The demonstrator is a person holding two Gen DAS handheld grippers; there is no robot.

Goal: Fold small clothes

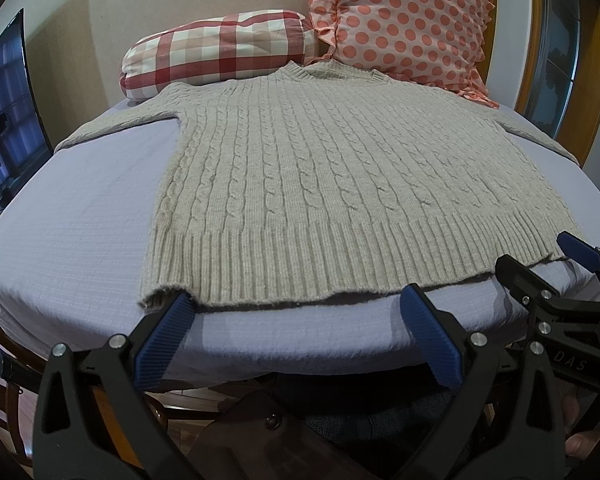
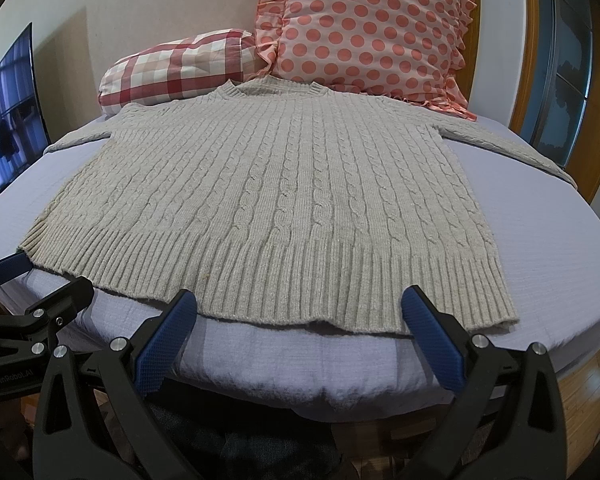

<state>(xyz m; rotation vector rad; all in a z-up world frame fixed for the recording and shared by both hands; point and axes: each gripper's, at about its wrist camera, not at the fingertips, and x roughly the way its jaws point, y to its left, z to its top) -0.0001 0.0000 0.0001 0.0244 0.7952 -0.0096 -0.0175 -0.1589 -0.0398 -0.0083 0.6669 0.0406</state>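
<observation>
The left gripper (image 1: 296, 304) is hovering low with its jaws spread wide, blue pads (image 1: 166, 340) facing each other. The right gripper (image 2: 300, 304) is sitting level beside it, jaws equally wide and gripping nothing. A fingertip (image 1: 578, 444), probably the person's right hand, is showing at the edge.

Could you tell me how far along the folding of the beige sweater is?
Done: the sweater lies spread flat on the bed, sleeves out. In hand: nothing; the left gripper and right gripper are open at its hem. Left: every fold; none shows.
</observation>
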